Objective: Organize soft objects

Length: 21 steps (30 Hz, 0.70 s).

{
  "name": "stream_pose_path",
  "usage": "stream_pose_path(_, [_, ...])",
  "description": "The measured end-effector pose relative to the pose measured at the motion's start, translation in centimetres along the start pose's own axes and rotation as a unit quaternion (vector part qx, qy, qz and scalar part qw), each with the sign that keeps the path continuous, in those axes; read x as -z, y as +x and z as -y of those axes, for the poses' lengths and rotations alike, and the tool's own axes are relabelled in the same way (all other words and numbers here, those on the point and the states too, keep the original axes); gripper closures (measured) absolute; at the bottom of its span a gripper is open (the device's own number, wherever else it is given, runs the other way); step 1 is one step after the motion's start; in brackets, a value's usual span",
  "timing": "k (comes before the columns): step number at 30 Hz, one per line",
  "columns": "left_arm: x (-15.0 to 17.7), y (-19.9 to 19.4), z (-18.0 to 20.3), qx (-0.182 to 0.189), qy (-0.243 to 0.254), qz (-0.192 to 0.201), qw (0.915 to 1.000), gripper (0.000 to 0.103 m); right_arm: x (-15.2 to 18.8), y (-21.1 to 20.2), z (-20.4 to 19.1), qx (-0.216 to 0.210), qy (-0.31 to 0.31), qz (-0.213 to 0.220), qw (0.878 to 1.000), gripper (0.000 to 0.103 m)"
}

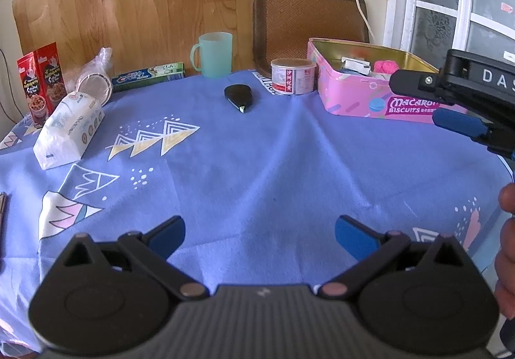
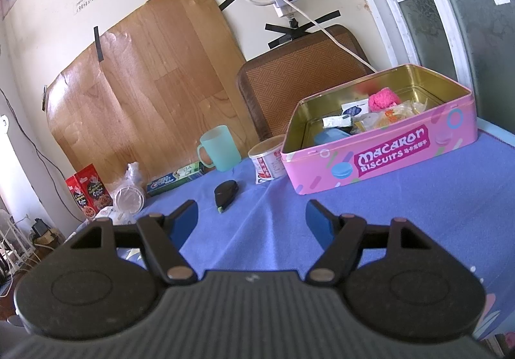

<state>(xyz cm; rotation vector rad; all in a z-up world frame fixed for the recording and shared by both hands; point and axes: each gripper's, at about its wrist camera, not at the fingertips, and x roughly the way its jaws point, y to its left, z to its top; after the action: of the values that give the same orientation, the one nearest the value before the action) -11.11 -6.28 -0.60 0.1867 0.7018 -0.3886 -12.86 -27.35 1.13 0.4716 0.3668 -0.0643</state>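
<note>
An open pink biscuit tin stands on the blue tablecloth at the back right; inside lie a pink knitted ball, crinkly packets and a blue item. The tin shows in the left wrist view too, with the pink ball in it. A white soft tissue pack lies at the left. My left gripper hovers open over bare cloth, holding nothing. My right gripper is open and empty, short of the tin; from the left wrist view it enters at the right edge.
A mint cup, a round can, a black tape dispenser, a toothpaste box, a red snack box and bagged cups line the table's back. A woven chair back stands behind. A hand is at the right.
</note>
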Motion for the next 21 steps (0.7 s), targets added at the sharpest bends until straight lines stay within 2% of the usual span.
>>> stream_pose_path(21, [0.04,0.05,-0.31,0.010,-0.010,-0.006,0.9999,0.000,0.24,-0.12,-0.66,0.006,-0.002,0.004,1.000,0.027])
